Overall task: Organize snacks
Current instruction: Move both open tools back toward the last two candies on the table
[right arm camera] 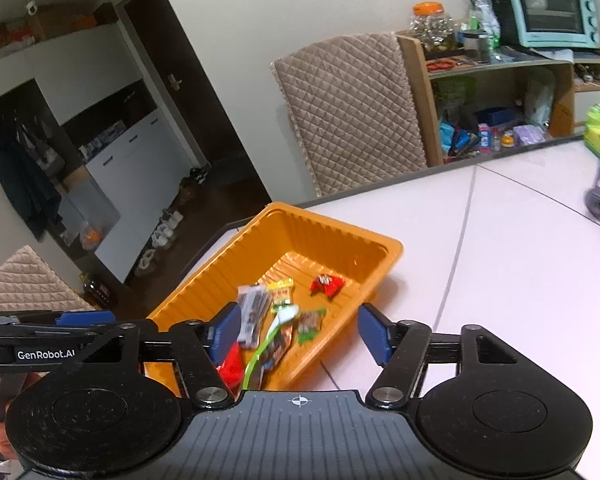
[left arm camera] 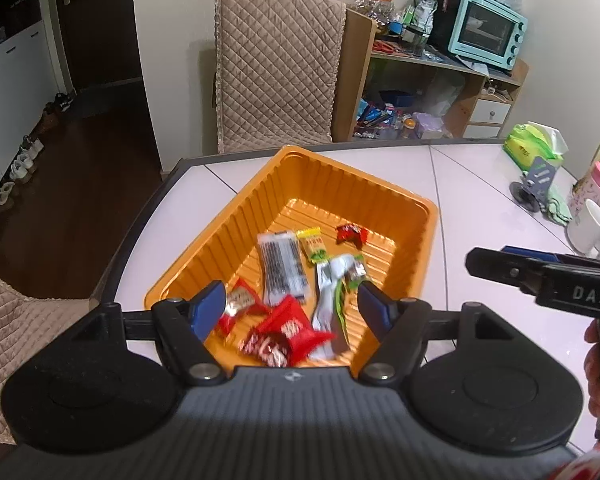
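An orange ribbed tray [left arm camera: 416, 216] sits on the white table and holds several snack packets: a black-and-white striped one [left arm camera: 281, 266], a yellow-green one [left arm camera: 312, 243], a small red one [left arm camera: 352, 234], a silver-green one [left arm camera: 332, 300] and red ones [left arm camera: 288, 330] at the near end. My left gripper [left arm camera: 292, 308] is open and empty above the tray's near end. My right gripper [right arm camera: 300, 334] is open and empty over the tray's near right edge [right arm camera: 388, 264]; it also shows in the left wrist view [left arm camera: 540, 276].
A quilted chair [left arm camera: 276, 72] stands behind the table. A wooden shelf [left arm camera: 440, 92] with a teal oven [left arm camera: 488, 28] is at the back right. A green tissue pack [left arm camera: 534, 146], a phone stand [left arm camera: 534, 188] and mugs [left arm camera: 588, 224] sit on the table's right side.
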`<control>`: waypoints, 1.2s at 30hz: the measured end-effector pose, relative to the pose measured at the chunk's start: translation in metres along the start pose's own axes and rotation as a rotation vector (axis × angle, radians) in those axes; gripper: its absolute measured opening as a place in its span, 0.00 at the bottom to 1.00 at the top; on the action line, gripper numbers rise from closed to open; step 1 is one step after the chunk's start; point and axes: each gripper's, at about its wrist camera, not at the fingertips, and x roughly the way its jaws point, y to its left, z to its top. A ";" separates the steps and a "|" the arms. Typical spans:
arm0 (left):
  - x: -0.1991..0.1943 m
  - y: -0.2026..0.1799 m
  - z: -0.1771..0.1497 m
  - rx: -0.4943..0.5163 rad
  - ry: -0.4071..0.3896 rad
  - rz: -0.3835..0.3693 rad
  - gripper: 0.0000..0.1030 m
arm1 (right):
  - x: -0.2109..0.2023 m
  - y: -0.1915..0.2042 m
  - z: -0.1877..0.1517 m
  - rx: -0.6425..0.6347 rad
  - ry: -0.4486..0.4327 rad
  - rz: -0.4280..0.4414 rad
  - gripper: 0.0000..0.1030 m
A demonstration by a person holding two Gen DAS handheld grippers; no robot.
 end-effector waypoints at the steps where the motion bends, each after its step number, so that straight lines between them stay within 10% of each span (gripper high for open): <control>1: -0.006 -0.001 -0.004 -0.002 -0.002 -0.002 0.68 | -0.007 -0.002 -0.004 0.006 -0.001 -0.001 0.66; 36: -0.057 -0.116 -0.140 0.063 0.149 -0.187 0.77 | -0.142 -0.051 -0.150 0.083 0.133 -0.217 0.68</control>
